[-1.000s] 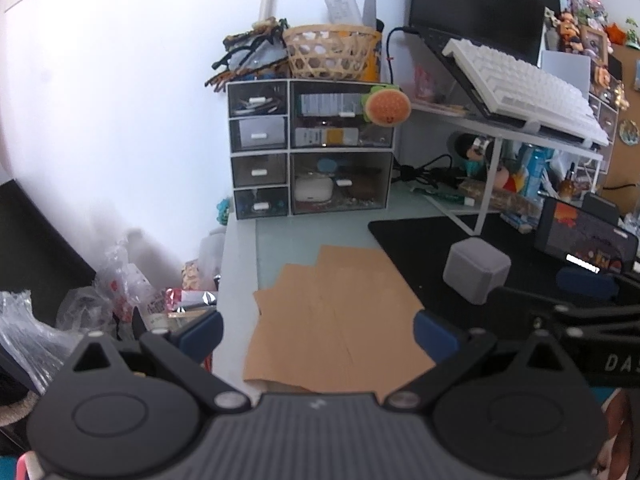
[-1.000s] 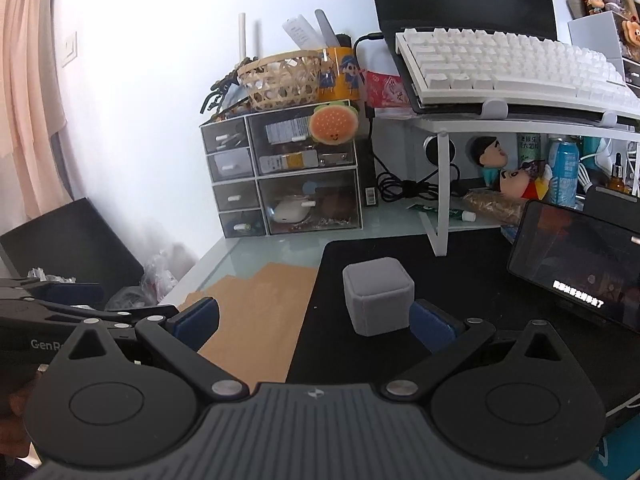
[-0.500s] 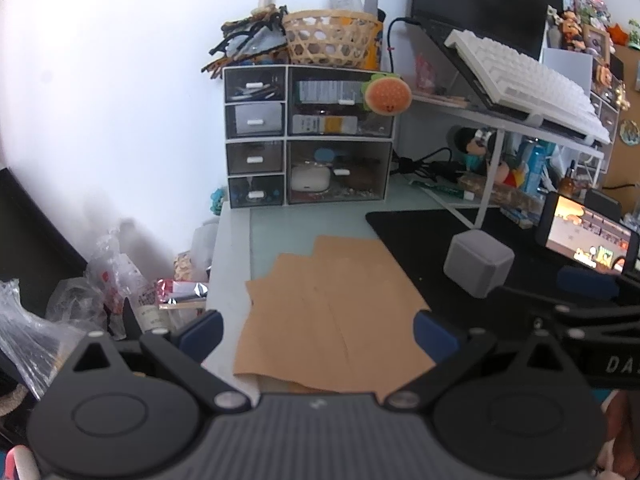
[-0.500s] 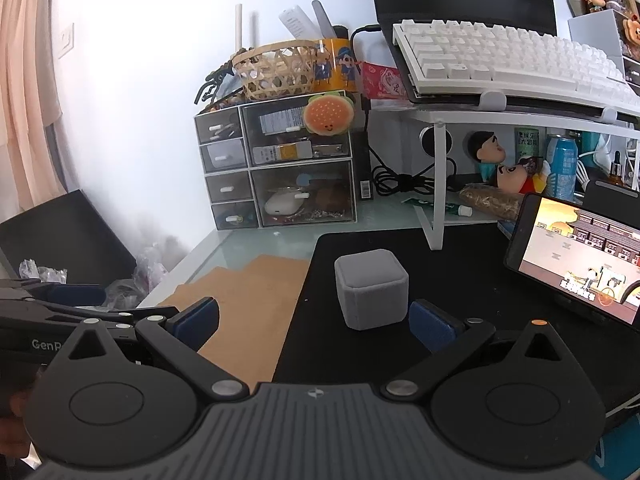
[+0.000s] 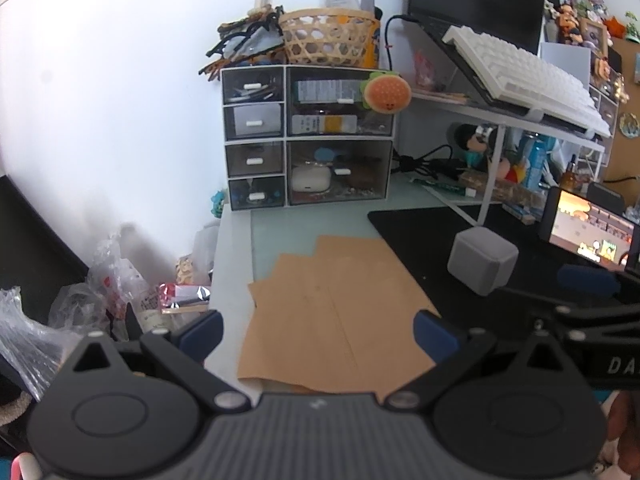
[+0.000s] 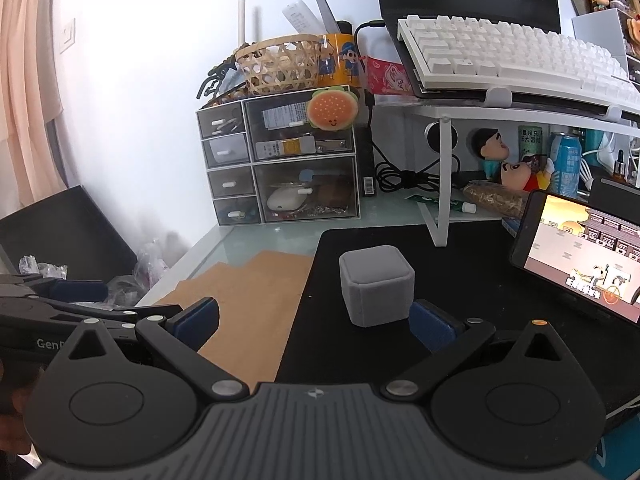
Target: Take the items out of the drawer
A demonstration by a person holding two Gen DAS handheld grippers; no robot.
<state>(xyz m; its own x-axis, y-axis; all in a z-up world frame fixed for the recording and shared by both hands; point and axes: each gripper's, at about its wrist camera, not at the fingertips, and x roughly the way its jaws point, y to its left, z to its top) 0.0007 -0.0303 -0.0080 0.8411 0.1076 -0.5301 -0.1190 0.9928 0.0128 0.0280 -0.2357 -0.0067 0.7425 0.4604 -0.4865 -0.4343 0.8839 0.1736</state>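
Observation:
A small clear-fronted drawer unit (image 5: 306, 138) stands against the wall at the back of the desk, all drawers closed; it also shows in the right wrist view (image 6: 280, 160). Its lower right drawer (image 5: 338, 172) holds a white rounded case and small items. My left gripper (image 5: 318, 330) is open and empty, low over brown paper sheets (image 5: 336, 312), well short of the drawers. My right gripper (image 6: 314, 320) is open and empty, just behind a grey cube box (image 6: 376, 284) on the black mat. Each gripper shows at the edge of the other's view.
A wicker basket (image 5: 328, 36) and a burger toy (image 5: 386, 92) sit on the drawer unit. A white shelf (image 6: 500, 108) carries a keyboard and laptop on the right. A lit phone (image 6: 580, 256) leans at right. Plastic bags (image 5: 100, 280) lie beyond the desk's left edge.
Both grippers have moved slightly forward and up; the drawer unit looks a little closer. Both stay open and empty. The phone's screen has lit up with a bright picture.

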